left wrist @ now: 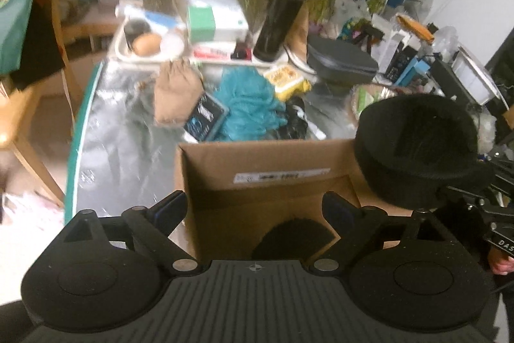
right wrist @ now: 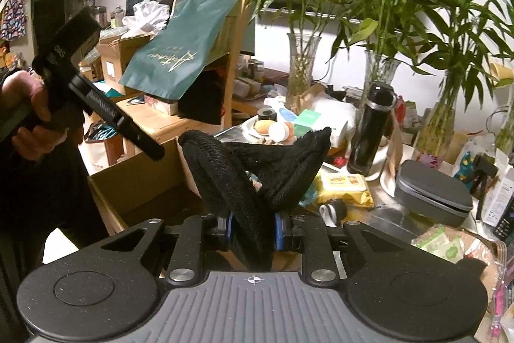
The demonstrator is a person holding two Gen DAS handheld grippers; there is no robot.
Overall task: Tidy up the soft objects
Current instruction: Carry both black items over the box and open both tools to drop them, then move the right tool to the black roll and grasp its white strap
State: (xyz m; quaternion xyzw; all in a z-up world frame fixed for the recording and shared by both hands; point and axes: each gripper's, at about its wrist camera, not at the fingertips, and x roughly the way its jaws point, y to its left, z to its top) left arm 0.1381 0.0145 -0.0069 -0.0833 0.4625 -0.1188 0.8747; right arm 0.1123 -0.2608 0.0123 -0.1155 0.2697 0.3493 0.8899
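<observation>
My left gripper (left wrist: 255, 208) stands open over an open cardboard box (left wrist: 257, 150), with nothing between its fingers. A black round soft pad (left wrist: 294, 238) lies on the box floor just below it. My right gripper (right wrist: 253, 230) is shut on a second black soft pad (right wrist: 257, 169), which is squeezed and folded between the blue pads. In the left wrist view that pad (left wrist: 417, 147) hangs over the box's right rim. The right wrist view shows a hand holding the left gripper (right wrist: 154, 150) above the box (right wrist: 138, 182).
Beyond the box, on the foil-covered table (left wrist: 122, 134), lie a teal cloth (left wrist: 247, 105), a brown fabric piece (left wrist: 176, 92), a yellow wipes pack (left wrist: 286, 79) and a grey case (left wrist: 340, 63). A black bottle (left wrist: 279, 18) and vases of plants crowd the back. A wooden chair stands at the left.
</observation>
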